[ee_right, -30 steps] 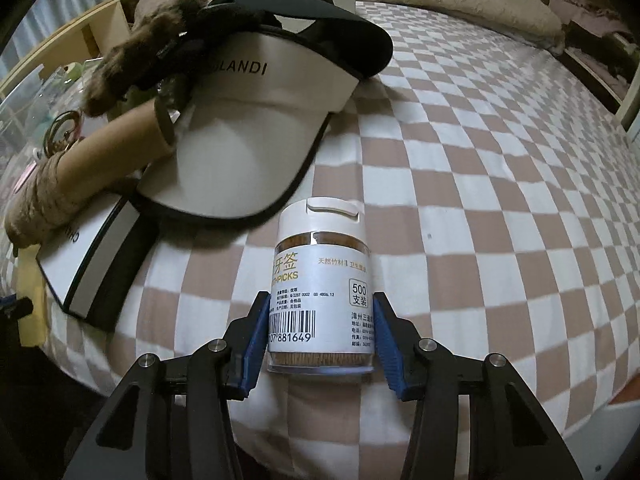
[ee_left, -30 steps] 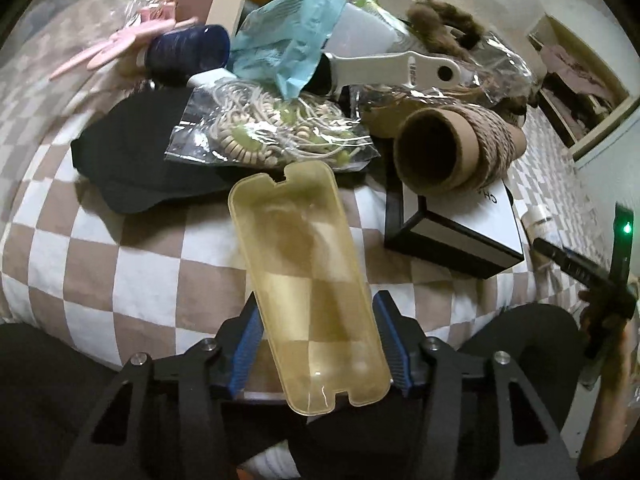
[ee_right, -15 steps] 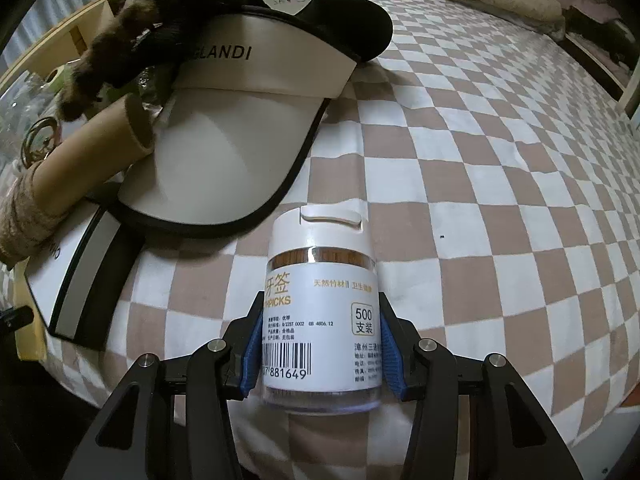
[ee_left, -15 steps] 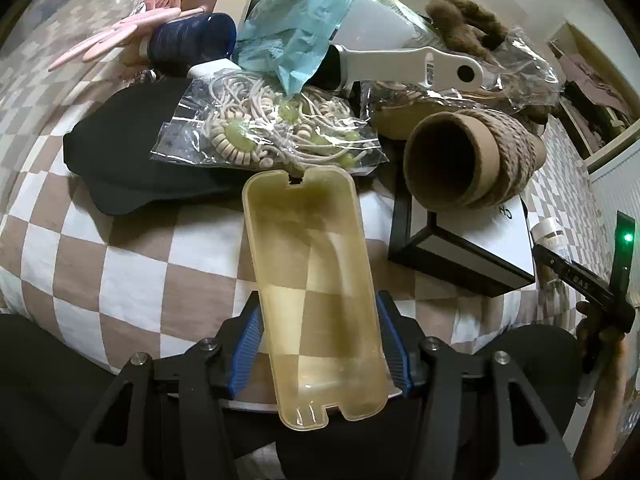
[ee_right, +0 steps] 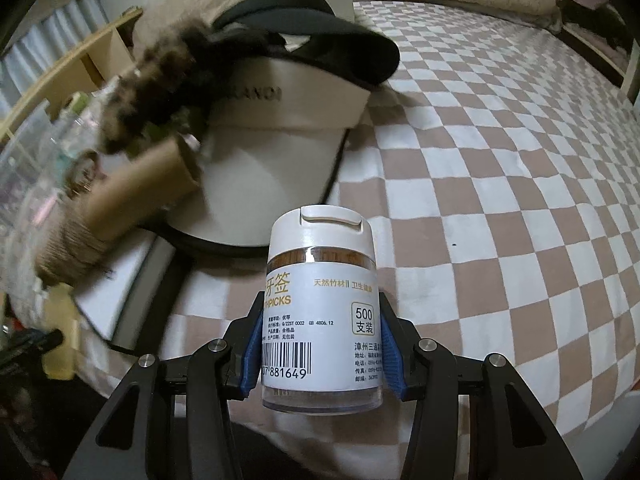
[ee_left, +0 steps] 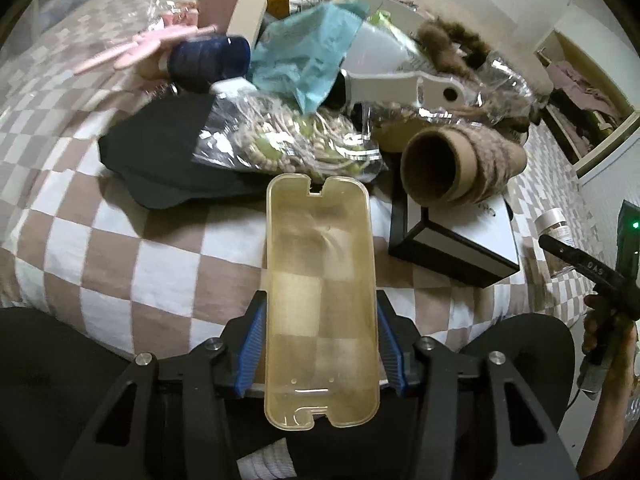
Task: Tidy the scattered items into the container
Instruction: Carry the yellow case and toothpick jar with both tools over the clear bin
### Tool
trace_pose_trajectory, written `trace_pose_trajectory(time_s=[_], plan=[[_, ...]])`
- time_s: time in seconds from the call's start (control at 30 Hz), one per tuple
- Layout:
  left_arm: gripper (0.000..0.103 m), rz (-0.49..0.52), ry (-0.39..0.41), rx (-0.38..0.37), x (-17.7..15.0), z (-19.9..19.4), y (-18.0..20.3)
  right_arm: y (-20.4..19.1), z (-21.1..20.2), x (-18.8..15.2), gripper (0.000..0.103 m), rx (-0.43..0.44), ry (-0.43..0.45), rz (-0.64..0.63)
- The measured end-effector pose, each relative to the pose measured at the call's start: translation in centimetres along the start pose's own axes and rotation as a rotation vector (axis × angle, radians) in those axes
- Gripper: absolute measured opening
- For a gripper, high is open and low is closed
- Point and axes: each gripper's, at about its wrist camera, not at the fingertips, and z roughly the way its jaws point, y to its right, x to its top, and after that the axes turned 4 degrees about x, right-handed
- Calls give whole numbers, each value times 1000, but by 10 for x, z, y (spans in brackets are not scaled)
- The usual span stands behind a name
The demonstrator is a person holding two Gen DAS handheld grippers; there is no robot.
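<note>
L gripper (ee_left: 320, 344): jaws closing, blue pads pressing sides of translucent yellow case (ee_left: 320, 296), held above near edge of checkered bed (ee_left: 132, 256).
R gripper (ee_right: 320, 354): clamped on toothpick jar (ee_right: 322, 312), white lid far end, over bed.
Pile, far-left: twine spool (ee_left: 456, 168), bead bag (ee_left: 288, 148), visor (ee_right: 280, 128).

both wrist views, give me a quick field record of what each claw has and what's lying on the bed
left claw: closing on a translucent yellow tray, which sits between its blue pads
right claw: shut on a toothpick jar, white flip lid on
surface: checkered bedspread
pile: cardboard tube wound with twine, bagged beads, black-and-white box, teal bag
beside the jar: white visor cap with black brim
container: none in view
</note>
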Motion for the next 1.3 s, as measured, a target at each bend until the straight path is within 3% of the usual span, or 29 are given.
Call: trace_pose_trajectory(time_s=[0.37,0.57,0.83,1.3], plan=[[51,-24,76,-55,4,-23,-27,-34,-12,24,50,87,65,-30],[51,-9,205,-20,12,-55,-33,-56,-20,34,50,144,100,-50],[51,-2,366,-27,35,-106,-43,-99,-47,46,50,211,201,-85],[51,7,570,12,71,-176,-75,-200,-82,78,50,342,314,-209]])
